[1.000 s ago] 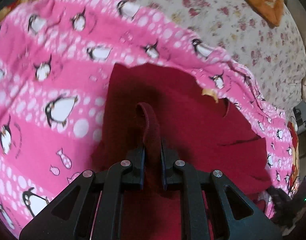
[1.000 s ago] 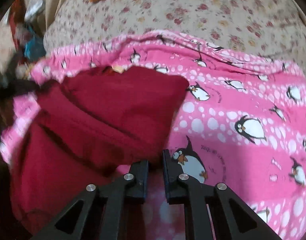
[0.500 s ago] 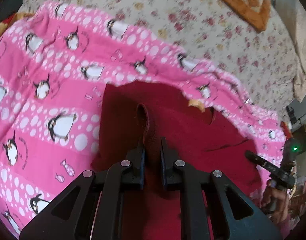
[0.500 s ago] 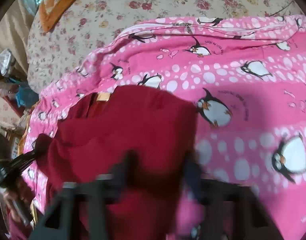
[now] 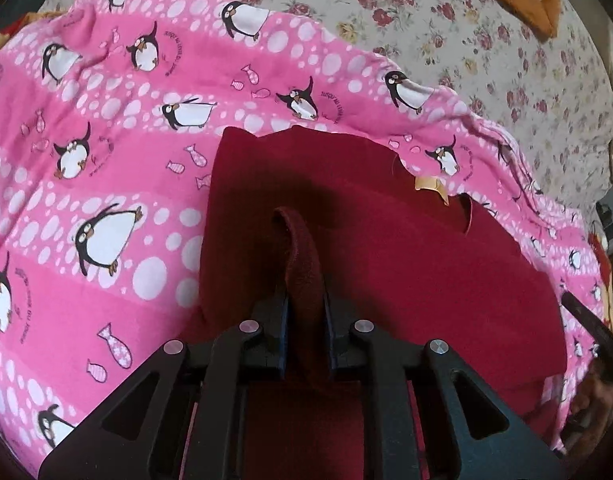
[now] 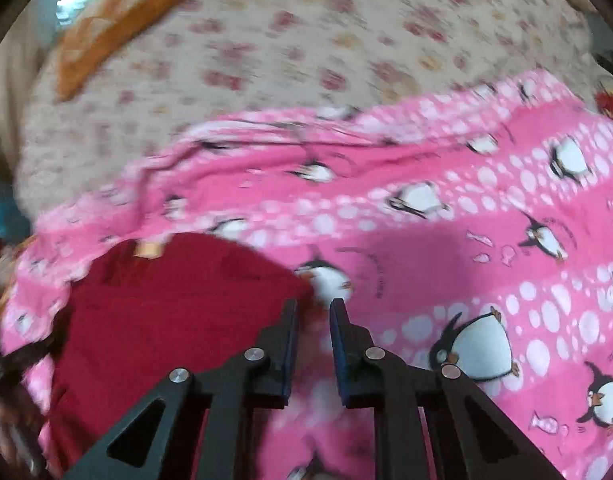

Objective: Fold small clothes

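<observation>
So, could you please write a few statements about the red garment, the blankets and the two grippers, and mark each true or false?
1. The left gripper pinches a fold of the dark red garment. True.
2. The right gripper holds the garment. False: nothing is between its closing jaws, and the pink blanket shows through.
3. The garment lies on a pink penguin blanket. True.
4. The sheet beyond the blanket is plain blue. False: the floral sheet is cream with red flowers.
5. A tan label shows at the garment's far edge. True.
</observation>
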Demonstrator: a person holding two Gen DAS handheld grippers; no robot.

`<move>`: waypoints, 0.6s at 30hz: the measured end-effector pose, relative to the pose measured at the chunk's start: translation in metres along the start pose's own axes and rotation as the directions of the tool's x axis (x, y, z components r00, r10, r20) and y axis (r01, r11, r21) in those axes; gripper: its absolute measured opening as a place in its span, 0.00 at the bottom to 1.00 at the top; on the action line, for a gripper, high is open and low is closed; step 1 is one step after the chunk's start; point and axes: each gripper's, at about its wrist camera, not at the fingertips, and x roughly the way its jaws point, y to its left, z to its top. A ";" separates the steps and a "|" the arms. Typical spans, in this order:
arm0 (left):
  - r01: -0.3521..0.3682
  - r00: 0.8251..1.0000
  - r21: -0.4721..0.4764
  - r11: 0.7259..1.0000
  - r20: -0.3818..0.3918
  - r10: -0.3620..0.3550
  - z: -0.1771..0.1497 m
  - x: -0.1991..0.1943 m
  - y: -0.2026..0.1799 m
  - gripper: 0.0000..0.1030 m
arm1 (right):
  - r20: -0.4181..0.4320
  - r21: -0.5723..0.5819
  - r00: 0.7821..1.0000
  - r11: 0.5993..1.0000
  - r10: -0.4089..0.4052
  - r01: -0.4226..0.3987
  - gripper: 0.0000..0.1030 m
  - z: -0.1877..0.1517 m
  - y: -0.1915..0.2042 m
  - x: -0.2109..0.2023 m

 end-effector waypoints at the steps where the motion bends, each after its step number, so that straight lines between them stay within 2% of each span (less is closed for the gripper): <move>1: -0.003 1.000 -0.003 1.000 -0.003 0.003 0.000 -0.001 0.000 0.15 | -0.007 -0.040 1.000 0.999 0.007 -0.008 0.18 -0.003 0.007 -0.006; 2: -0.004 1.000 -0.008 1.000 -0.003 0.004 0.000 -0.001 0.000 0.17 | -0.016 -0.081 1.000 0.997 0.019 -0.021 0.31 -0.007 0.016 -0.013; 3: -0.001 1.000 -0.013 1.000 -0.002 0.001 -0.001 -0.003 0.000 0.18 | -0.022 -0.119 0.998 0.991 0.053 -0.055 0.48 -0.016 0.026 -0.020; 4: 0.002 1.000 -0.017 1.000 -0.003 -0.002 -0.002 -0.004 0.000 0.20 | -0.026 -0.138 0.997 0.987 0.078 -0.081 0.51 -0.021 0.031 -0.023; 6: 0.009 1.000 -0.030 1.000 -0.010 -0.010 -0.004 -0.007 0.002 0.21 | -0.070 -0.198 0.993 0.974 0.096 -0.108 0.52 -0.037 0.047 -0.019; 8: 0.025 0.999 -0.044 0.999 -0.019 -0.026 -0.009 -0.015 0.004 0.28 | -0.100 -0.268 0.994 0.963 -0.047 0.018 0.52 -0.047 0.052 -0.001; 9: 0.039 0.999 -0.047 0.998 -0.025 -0.040 -0.013 -0.023 0.006 0.32 | -0.105 -0.262 0.992 0.964 -0.065 0.036 0.52 -0.049 0.049 0.004; 10: 0.047 0.998 -0.046 0.998 -0.027 -0.049 -0.016 -0.028 0.006 0.40 | -0.111 -0.220 0.993 0.976 -0.033 0.008 0.52 -0.049 0.043 0.003; 12: 0.069 0.997 -0.026 0.997 -0.022 -0.069 -0.027 -0.045 0.009 0.47 | -0.115 -0.139 0.993 0.990 0.010 -0.026 0.52 -0.047 0.034 -0.010; 13: 0.063 0.998 -0.013 0.998 -0.024 -0.063 -0.034 -0.053 0.010 0.56 | -0.101 -0.123 0.994 0.992 0.030 -0.042 0.52 -0.047 0.032 -0.018; 16: 0.081 0.997 0.013 0.997 -0.014 -0.081 -0.060 -0.075 0.014 0.59 | -0.085 -0.138 0.992 0.985 0.095 -0.106 0.55 -0.056 0.029 -0.050; 18: 0.083 0.996 0.022 0.996 -0.031 -0.082 -0.079 -0.084 0.018 0.59 | -0.097 -0.151 0.987 0.979 0.127 -0.140 0.65 -0.066 0.025 -0.067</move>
